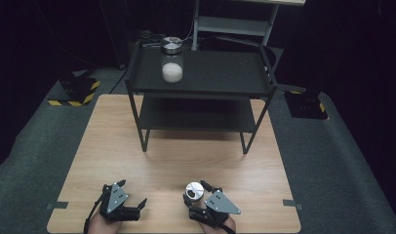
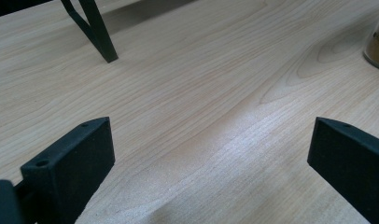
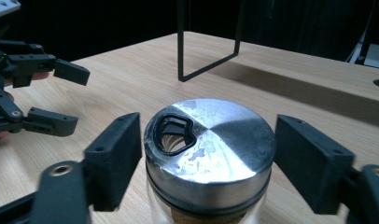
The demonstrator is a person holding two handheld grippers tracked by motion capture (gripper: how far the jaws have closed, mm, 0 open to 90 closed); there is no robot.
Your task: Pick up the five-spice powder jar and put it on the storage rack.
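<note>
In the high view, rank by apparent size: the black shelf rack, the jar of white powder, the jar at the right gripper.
1. Black shelf rack, by far the largest.
2. Jar of white powder.
3. Jar at the right gripper; it looks smaller, but it is seen from above and partly hidden, so this ranking is unsure.

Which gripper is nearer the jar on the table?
Right. The right gripper has its open jaws on either side of the jar, below its metal lid. The left gripper sits apart to the jar's left, also open.

Open surface (image 1: 171, 161) lies ahead of both tongs; the black rack (image 1: 201, 92) blocks the far half (legs included) — its lower shelf (image 1: 196, 117) stands bare.
</note>
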